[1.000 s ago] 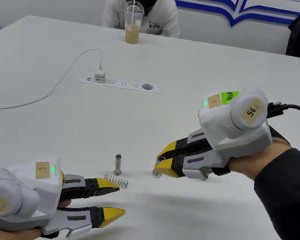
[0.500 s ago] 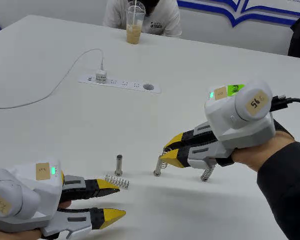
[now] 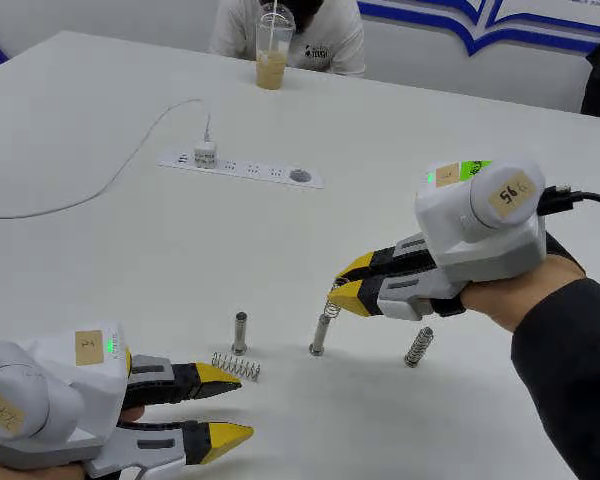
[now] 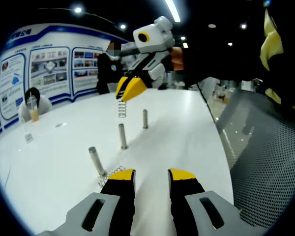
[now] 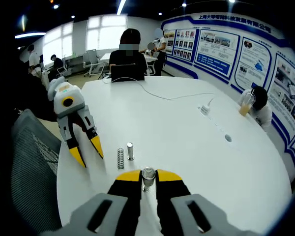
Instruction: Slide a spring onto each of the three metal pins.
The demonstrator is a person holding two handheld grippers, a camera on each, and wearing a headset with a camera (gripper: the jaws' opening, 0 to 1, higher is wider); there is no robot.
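Observation:
Three metal pins stand on the white table. The left pin (image 3: 240, 332) is bare. Above the middle pin (image 3: 320, 337) my right gripper (image 3: 345, 291) is shut on a small spring (image 3: 330, 309), whose lower end hangs just over the pin's top. The right pin (image 3: 418, 346) carries a spring. A loose spring (image 3: 236, 366) lies flat by the left pin, just ahead of my open left gripper (image 3: 230, 405). The left gripper view has the held spring (image 4: 122, 108) hanging over the middle pin (image 4: 122, 136). Seen from the right gripper view, that spring (image 5: 148, 174) sits between the jaws.
A white power strip (image 3: 242, 167) with a plugged cable lies at mid table. A plastic cup with a drink (image 3: 272, 48) stands at the far edge in front of a seated person. A person's hand (image 3: 515, 300) and dark sleeve hold the right gripper.
My right gripper has risen from near the table and moved slightly right with the spring, uncovering the middle pin and the pin with a spring. The left gripper has stayed put.

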